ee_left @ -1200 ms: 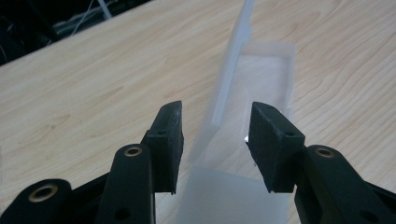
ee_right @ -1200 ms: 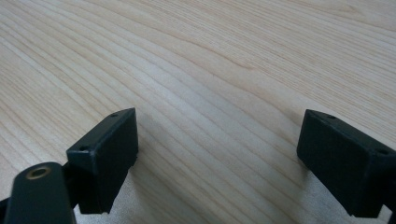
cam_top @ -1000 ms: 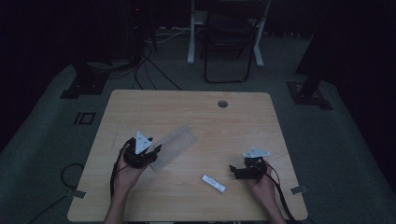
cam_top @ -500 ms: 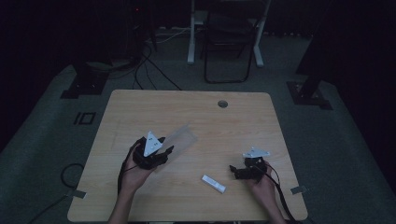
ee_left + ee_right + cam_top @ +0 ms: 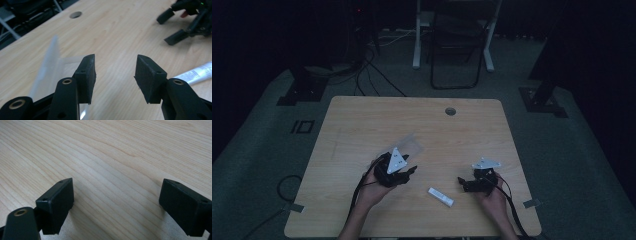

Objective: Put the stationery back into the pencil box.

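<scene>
A clear plastic bag (image 5: 409, 146) lies flat at the table's (image 5: 362, 115) centre, at eleven o'clock of the left gripper (image 5: 115, 75). Its empty jaws have just been opening. The right gripper (image 5: 116, 205) is spread, empty. The bag looks light, limp and slippery; best pinched at an edge.

Clear bag (image 5: 52, 67) beside opening left gripper (image 5: 115, 75)

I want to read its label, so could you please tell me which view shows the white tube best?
The left gripper view: the white tube lies close, print visible, though partly cropped. The high view shows it whole but tiny.
</scene>
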{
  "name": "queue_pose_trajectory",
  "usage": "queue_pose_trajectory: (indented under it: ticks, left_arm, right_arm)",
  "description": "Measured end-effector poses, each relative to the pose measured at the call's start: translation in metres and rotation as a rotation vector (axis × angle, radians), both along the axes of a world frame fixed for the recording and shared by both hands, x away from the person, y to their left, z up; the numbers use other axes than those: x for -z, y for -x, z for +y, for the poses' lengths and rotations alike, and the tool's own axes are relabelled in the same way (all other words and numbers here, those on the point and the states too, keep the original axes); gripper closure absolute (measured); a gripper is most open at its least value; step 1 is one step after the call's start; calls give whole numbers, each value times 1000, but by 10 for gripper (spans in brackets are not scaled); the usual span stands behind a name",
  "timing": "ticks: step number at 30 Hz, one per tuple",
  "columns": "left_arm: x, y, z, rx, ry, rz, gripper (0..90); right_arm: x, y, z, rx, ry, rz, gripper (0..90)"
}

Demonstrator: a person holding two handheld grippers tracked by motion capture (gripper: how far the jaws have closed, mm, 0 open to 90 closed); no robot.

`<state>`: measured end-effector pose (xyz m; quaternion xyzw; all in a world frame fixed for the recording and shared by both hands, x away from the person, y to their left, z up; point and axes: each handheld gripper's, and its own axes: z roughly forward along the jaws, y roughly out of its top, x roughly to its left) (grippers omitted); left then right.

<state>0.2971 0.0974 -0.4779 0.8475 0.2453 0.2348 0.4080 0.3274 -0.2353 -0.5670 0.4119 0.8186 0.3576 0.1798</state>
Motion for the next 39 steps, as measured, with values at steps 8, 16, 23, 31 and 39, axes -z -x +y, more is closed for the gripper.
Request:
queue_pose_trajectory:
  ticks: [8, 16, 23, 31, 39]
  left_arm:
    - [15, 4, -16, 70, -6, 40, 500]
    - [33, 8, -34, 135, -58, 80, 485]
    - [48, 10, -49, 205, -89, 119, 469]
    - [52, 13, -61, 313, -78, 127, 384]
    - [63, 10, -73, 326, -97, 148, 367]
  right_arm:
    - [0, 0, 0, -1, 0, 0, 126]
    - [0, 0, 0, 0, 0, 0, 126]
    - [0, 0, 0, 0, 0, 0, 126]
    - [0, 0, 0, 0, 0, 0, 126]
    - [0, 0, 0, 0, 0, 0, 126]
